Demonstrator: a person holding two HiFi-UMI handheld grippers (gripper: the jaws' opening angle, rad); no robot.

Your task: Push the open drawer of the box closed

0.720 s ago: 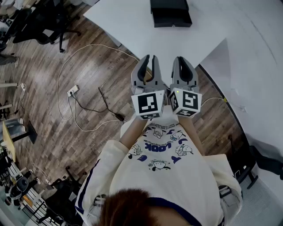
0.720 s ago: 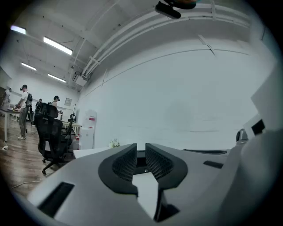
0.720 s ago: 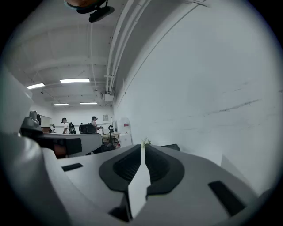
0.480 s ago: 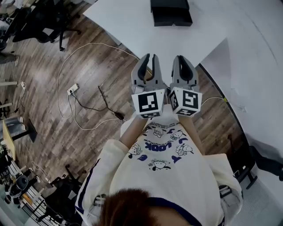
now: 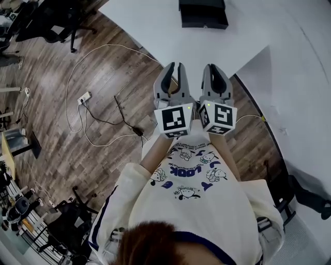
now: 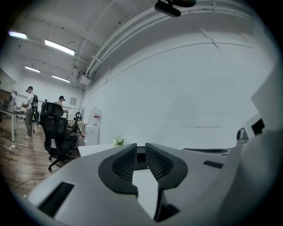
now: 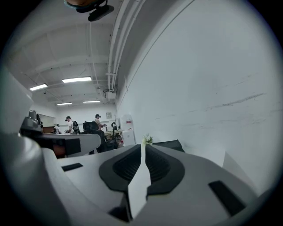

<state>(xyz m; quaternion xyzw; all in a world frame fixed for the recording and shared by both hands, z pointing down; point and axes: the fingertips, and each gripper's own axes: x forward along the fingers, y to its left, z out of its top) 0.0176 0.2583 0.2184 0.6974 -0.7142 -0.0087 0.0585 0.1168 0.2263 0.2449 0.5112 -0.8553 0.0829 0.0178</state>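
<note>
Here left gripper [image 5: 174, 66] gapes slightly, right gripper [image 5: 213, 68] is together, near table [image 5: 150, 31] edge, box [image 5: 202, 18] well apart.

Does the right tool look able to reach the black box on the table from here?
Probably yes, given a long forward reach: only bare white table lies between the right tool and the black box, and nothing stands in the way.

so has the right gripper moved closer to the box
No. The right gripper sits over the same near edge of the table as before, well short of the box.
</note>
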